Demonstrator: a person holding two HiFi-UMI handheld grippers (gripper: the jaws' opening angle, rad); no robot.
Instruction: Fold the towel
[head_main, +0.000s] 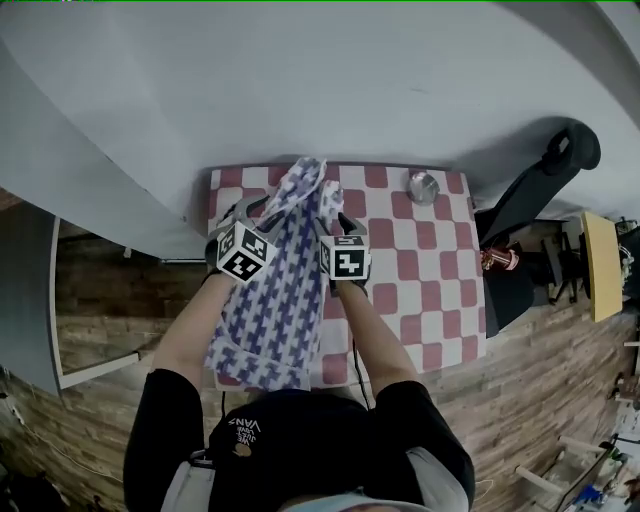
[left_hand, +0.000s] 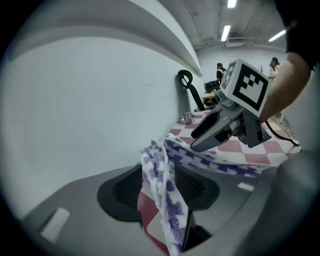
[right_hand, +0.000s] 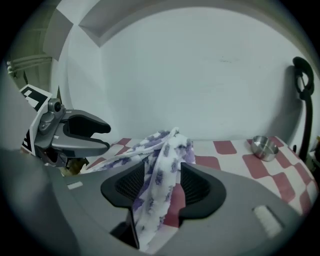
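Note:
A purple-and-white patterned towel lies lengthwise on the red-and-white checked table, its near end hanging over the front edge. Its far end is bunched up near the wall between the two grippers. My left gripper is shut on one gathered corner of the towel, which fills the gap between the pads. My right gripper stands open; the other corner of the towel hangs loosely between its jaws, with table showing beside it. Each gripper view shows the other gripper close by: the right gripper and the left gripper.
A small metal bowl stands at the table's far right, also seen as the bowl. A white wall rises right behind the table's back edge. A black curved stand and a copper object are off the table's right side.

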